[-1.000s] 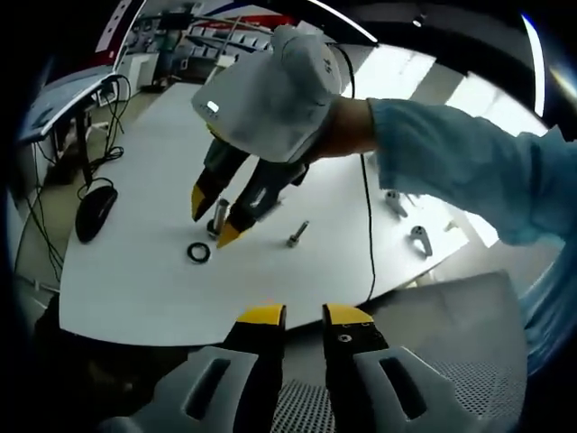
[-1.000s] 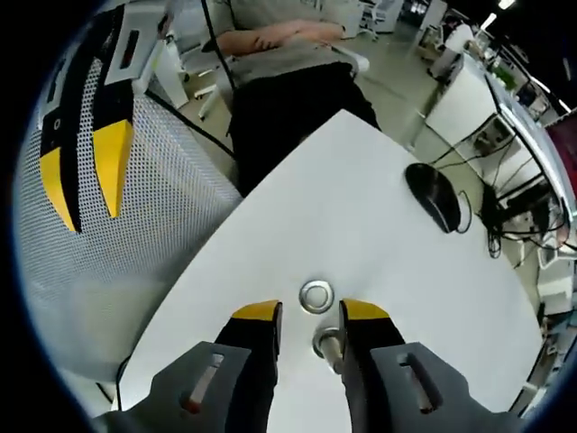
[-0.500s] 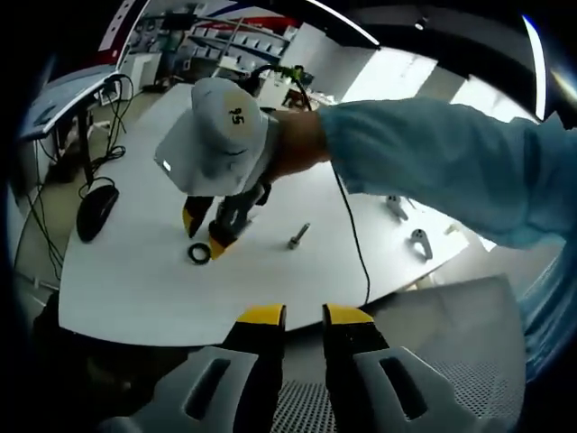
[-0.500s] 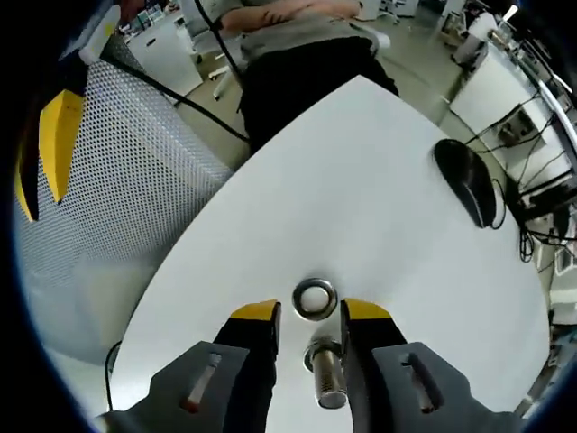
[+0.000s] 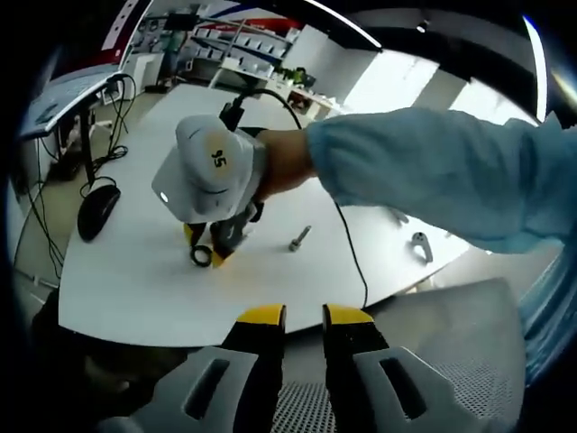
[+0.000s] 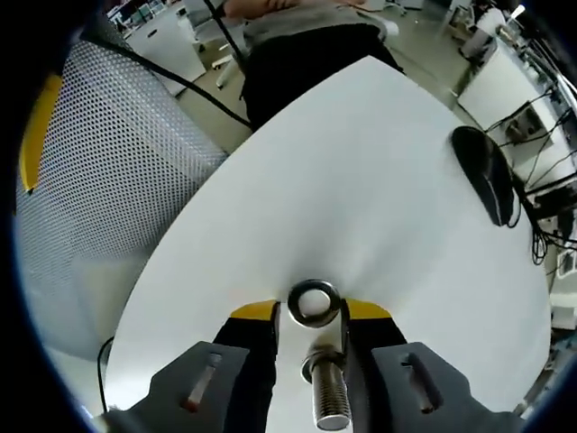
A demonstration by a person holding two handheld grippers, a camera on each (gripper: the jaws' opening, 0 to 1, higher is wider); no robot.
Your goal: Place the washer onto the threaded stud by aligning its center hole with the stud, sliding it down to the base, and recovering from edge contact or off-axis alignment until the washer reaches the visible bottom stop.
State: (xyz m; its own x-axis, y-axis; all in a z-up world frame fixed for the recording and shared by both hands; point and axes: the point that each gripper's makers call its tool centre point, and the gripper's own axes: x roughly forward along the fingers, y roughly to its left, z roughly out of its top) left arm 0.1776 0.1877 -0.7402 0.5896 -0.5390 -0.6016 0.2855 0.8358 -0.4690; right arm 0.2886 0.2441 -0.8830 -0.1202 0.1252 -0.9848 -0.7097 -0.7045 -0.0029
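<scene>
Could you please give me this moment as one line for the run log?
right hand-held gripper: open, tips astride washer on table | stud: upright between jaws, bare | left hand-held gripper: open, off table edge

Both views bright, lit from overhead; white table (image 6: 361, 198) near blown out. Windows (image 5: 424, 77) glare at 1 o'clock in left gripper view. Strong fisheye bending twd edges. Soft shadows; sleeve (image 5: 451, 171) slightly blurred.
</scene>
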